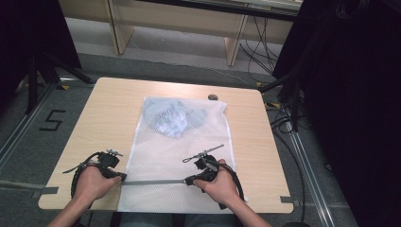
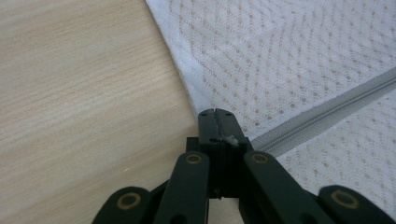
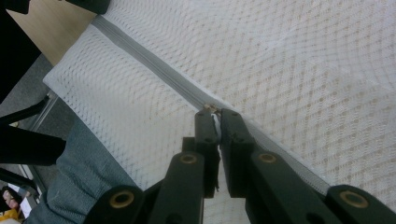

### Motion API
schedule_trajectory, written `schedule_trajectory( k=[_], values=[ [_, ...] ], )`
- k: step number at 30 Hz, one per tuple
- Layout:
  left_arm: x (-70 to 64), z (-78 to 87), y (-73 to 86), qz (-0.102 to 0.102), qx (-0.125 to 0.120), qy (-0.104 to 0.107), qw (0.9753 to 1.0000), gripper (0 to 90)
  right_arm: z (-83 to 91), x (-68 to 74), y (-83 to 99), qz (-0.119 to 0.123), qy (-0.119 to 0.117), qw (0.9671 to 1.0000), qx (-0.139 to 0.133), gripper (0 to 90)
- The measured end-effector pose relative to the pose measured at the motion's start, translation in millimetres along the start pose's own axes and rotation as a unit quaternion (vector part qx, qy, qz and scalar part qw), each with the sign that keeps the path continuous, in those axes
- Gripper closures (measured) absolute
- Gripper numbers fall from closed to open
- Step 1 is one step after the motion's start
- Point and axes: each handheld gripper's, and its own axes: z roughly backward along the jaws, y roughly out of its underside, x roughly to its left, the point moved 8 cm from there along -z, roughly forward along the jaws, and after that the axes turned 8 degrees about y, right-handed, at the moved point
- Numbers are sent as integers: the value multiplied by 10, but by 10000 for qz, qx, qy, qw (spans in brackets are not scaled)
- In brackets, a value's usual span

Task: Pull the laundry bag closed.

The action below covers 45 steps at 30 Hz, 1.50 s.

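A wooden table (image 1: 108,113) is standing on grey floor, shelving behind. A mesh bag (image 1: 161,156) is lying flat on it. Its zip (image 1: 153,181) is being pinched at the left end by the closed left gripper (image 1: 122,176) and at the slider by the closed right gripper (image 1: 189,180).

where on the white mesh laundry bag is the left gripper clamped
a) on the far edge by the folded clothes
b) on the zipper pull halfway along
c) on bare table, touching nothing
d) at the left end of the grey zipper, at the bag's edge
d: the left gripper has its jaws shut at the left end of the grey zipper, right at the edge of the white mesh laundry bag, beside the wooden table.
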Motion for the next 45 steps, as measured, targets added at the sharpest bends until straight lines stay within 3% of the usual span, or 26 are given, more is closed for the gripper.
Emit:
schedule_trajectory(
  k=[3,4,13,15,17,18,24,45],
  values=[
    [1,-1,1,1,-1,11,10000,899,16,-14,6,0,-5,10000,13,870],
    [0,-1,0,4,-9,15,10000,899,7,-41,-9,173,-16,9998,-101,870],
    [0,-1,0,3,1,10,10000,899,45,-84,14,129,-17,9999,-86,870],
    [0,-1,-1,7,-9,14,10000,899,73,-78,39,-67,31,10000,41,870],
    [0,-2,-1,12,-18,16,10000,899,66,-90,32,63,-18,10000,-46,870],
    [-1,-12,-9,74,-81,-23,9999,899,75,-88,45,-72,15,10000,22,870],
    [1,-1,-1,21,-21,16,10000,899,82,-104,51,-1,-18,10000,-26,870],
    [3,-3,-2,25,-40,20,10000,899,131,-194,105,-175,-7,9998,59,869]
  ],
)
